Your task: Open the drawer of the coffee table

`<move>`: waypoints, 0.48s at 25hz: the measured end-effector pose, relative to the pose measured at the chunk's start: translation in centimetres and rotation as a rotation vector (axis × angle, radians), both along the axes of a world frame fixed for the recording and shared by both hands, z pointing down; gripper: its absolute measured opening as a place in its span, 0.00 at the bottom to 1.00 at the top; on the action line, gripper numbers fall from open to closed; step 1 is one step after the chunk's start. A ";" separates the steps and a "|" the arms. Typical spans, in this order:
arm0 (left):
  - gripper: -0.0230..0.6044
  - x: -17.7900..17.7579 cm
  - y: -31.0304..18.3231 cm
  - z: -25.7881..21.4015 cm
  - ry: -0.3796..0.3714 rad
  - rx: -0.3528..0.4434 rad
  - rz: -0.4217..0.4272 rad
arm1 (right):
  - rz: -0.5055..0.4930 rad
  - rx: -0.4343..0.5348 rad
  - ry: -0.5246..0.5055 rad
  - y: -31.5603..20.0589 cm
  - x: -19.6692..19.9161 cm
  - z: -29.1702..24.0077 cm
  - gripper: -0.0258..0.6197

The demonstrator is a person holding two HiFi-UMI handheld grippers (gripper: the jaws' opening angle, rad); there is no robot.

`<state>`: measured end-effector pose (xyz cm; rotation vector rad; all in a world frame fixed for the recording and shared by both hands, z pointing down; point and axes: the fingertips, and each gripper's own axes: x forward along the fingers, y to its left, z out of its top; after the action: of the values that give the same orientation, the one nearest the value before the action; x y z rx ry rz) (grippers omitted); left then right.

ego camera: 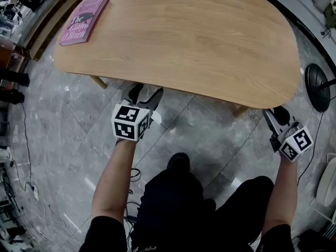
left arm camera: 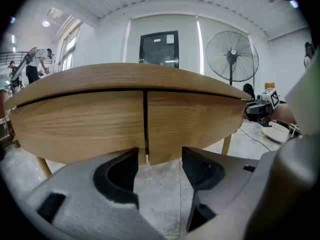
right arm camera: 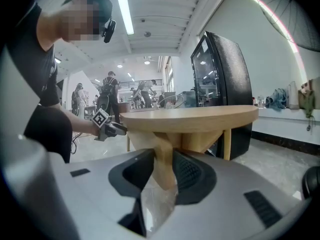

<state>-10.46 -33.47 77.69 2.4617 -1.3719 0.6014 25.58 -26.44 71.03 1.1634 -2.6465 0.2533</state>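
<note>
The oval wooden coffee table (ego camera: 184,35) fills the top of the head view. My left gripper (ego camera: 146,94) is at its front edge. In the left gripper view two drawer fronts, left (left arm camera: 80,124) and right (left arm camera: 195,119), meet at a vertical seam. The left gripper (left arm camera: 160,164) stands open just under that seam, its pads apart from the wood. My right gripper (ego camera: 275,115) is at the table's right end. In the right gripper view this gripper (right arm camera: 164,173) is shut on a slanted wooden table leg (right arm camera: 162,151), which fills the gap between the pads.
A pink book (ego camera: 84,19) lies on the table's far left corner. A standing fan (left arm camera: 231,56) with its round base (ego camera: 317,87) is on the floor to the right. A tall black cabinet (right arm camera: 225,74) stands behind the table. Cables trail on the floor at left.
</note>
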 end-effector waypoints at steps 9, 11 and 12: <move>0.56 1.4 0.8 -0.1 0.048 -0.007 0.092 | -0.022 -0.002 -0.006 0.3 0.0 0.0 0.20; 0.57 1.9 1.0 -0.1 0.022 -0.005 0.120 | -0.036 0.001 -0.006 0.5 0.0 -0.1 0.20; 0.57 2.0 0.9 -0.1 0.011 -0.006 0.124 | -0.042 0.003 -0.006 0.6 -0.1 -0.3 0.20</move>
<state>-8.47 -32.52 77.55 2.5556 -1.2182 0.6164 25.51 -25.85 70.76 1.1082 -2.6734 0.2460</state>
